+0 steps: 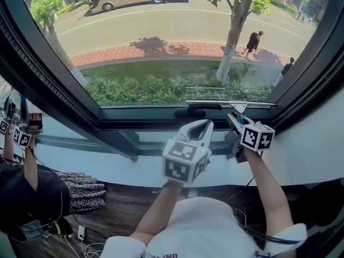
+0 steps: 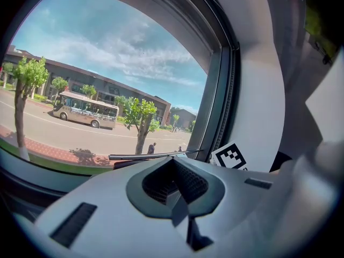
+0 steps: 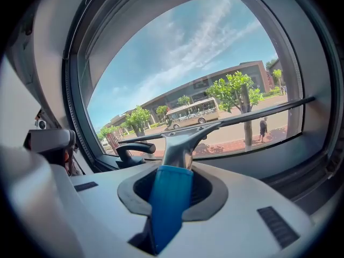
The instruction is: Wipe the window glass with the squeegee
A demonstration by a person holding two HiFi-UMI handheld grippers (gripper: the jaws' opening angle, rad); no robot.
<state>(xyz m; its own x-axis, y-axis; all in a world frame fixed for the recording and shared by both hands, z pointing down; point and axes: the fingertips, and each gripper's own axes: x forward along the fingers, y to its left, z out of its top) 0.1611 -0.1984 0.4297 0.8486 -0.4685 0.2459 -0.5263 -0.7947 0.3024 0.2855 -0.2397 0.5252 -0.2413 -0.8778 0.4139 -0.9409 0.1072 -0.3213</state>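
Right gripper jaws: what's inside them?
The right gripper is shut on the squeegee by its blue handle. The metal neck rises to the blade, near the bottom edge of the window glass. The handle's lower end is hidden inside the gripper body.

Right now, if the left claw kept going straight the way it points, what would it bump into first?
Probably the black window handle, just under the squeegee blade. The left claw is shut and empty and aims at it, but depth is hard to judge here.
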